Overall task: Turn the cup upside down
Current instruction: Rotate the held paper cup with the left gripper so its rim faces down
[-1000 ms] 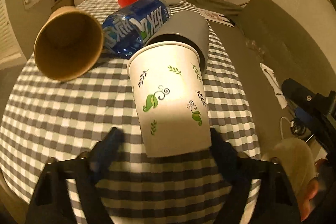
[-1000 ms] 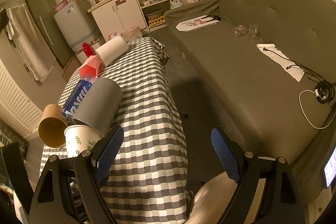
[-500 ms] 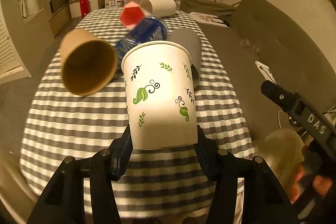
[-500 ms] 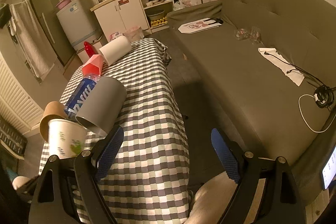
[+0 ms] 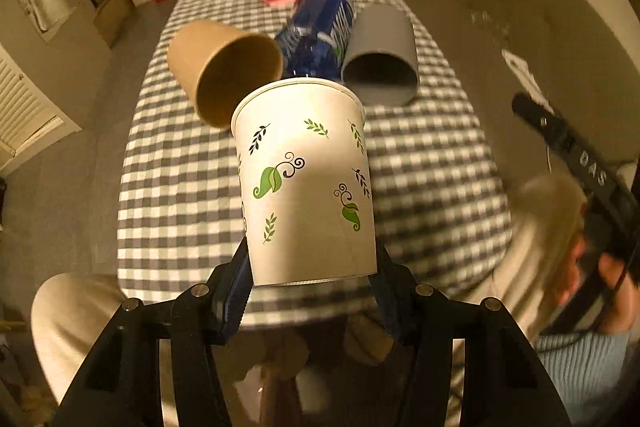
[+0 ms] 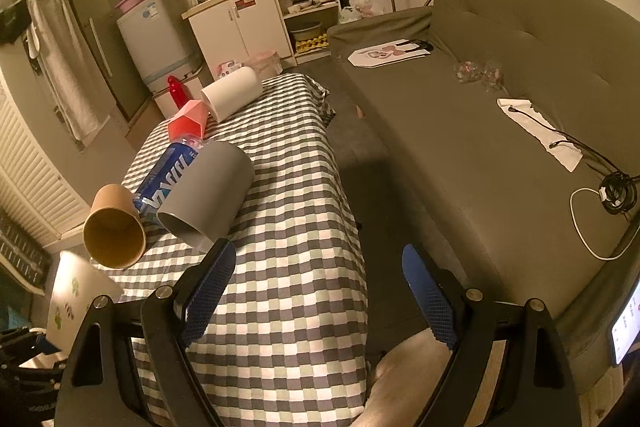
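White paper cup w/ green leaf print (image 5: 306, 183), frame centre, clamped near base by left gripper (image 5: 310, 279); right gripper (image 6: 316, 291) fingers wide, holding nothing.

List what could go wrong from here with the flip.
The left tool pinches only the base of the leaf-print paper cup; turning it could crush the thin wall or let it slip. The brown cup and grey cup lie close ahead on the checked table, so setting down there risks a knock.

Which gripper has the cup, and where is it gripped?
The left gripper holds the leaf-print cup by its base end. The right gripper is open, empty.
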Demonstrator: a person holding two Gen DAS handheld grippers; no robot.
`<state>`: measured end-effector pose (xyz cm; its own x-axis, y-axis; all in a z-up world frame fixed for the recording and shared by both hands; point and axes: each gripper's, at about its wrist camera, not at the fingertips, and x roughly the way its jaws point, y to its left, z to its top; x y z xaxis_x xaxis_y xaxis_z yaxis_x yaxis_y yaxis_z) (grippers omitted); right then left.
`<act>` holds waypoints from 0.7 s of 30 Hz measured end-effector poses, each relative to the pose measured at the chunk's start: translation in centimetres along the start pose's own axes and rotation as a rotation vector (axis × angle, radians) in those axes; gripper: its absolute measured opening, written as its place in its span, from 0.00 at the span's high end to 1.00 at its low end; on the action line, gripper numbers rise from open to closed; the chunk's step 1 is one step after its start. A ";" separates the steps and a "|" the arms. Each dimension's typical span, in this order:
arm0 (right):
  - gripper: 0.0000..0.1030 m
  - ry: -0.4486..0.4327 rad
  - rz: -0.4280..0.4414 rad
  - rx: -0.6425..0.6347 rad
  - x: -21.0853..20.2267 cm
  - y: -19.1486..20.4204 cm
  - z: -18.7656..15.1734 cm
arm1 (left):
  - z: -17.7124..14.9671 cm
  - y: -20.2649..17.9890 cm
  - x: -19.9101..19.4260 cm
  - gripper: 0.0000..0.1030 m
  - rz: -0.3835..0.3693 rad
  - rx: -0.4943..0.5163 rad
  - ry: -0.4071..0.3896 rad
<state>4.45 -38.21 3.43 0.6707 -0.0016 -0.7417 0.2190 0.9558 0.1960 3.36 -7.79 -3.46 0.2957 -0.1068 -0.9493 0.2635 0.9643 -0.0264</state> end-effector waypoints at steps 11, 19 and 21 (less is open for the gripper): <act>0.17 0.026 0.014 0.027 0.8 -0.5 0.2 | 3.8 -1.0 2.1 0.45 0.020 0.071 0.086; 0.17 0.047 0.021 0.049 1.5 -0.9 0.3 | 5.2 -0.7 2.1 0.45 0.034 0.125 0.168; 0.17 0.056 0.024 0.058 1.8 -1.0 0.2 | 5.0 -0.4 2.1 0.45 0.045 0.150 0.207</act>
<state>5.60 -39.27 2.05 0.6361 0.0392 -0.7706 0.2446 0.9369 0.2497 8.46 -9.66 -3.93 0.1205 0.0022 -0.9927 0.3919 0.9187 0.0497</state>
